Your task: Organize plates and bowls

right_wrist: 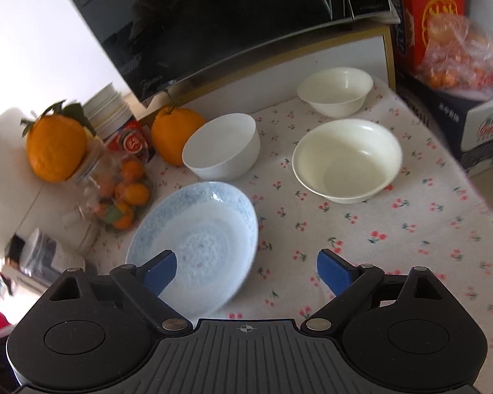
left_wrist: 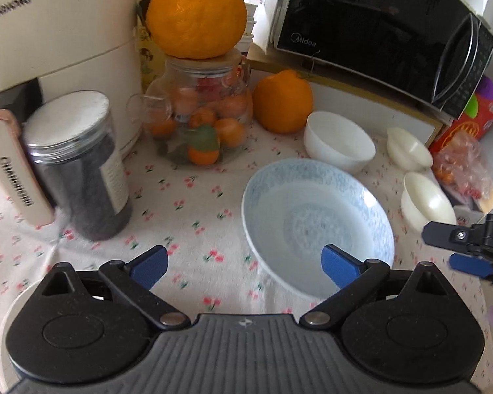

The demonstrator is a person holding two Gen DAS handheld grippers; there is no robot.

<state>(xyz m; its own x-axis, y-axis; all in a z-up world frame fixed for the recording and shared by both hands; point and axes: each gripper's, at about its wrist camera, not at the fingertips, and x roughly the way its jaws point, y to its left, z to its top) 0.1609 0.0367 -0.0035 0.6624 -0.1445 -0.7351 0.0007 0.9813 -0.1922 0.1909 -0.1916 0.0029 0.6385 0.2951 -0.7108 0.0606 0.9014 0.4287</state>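
Blue-patterned plate (right_wrist: pixel 197 233) lies flat on the cherry-print bench (right_wrist: pixel 378 236), three bowls spread beyond it — unstacked. Left tool (left_wrist: pixel 245 264) and right tool (right_wrist: pixel 246 271) both gape wide, holding nothing, probably lined up to lift it; blur hampers certainty.

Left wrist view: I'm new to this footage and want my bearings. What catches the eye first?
The big orange citrus fruit perched on the lid of a glass jar full of small oranges stands out at the back. In front of it, a pale blue patterned plate lies on the cherry-print tablecloth, just ahead of the open left tool. Three white bowls sit behind and to the plate's right, below the black microwave.
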